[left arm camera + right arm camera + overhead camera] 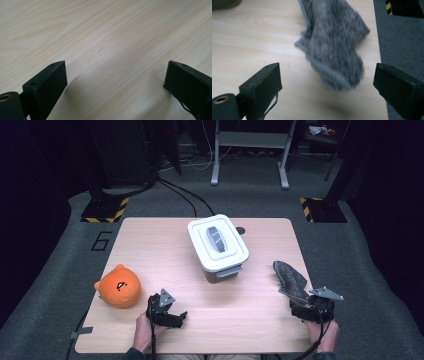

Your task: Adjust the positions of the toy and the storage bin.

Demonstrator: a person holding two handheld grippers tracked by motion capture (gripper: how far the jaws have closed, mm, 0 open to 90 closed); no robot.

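Both grippers' fingers stand apart above a pale wooden table on grey carpet, dark room around.

**Grey cloth at the table's right edge**

A mottled grey cloth, fuzzy and rumpled, lies loosely folded on the wooden table near its right edge. In the right gripper view it appears blurred, a paler hem showing.

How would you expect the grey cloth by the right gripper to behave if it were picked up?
The grey cloth looks fuzzy and folded on itself, so it will probably flop and drape rather than hold shape. It seems thin, so likely light. The right gripper stands open around its near end; the fuzzy surface should grip well, not slip.
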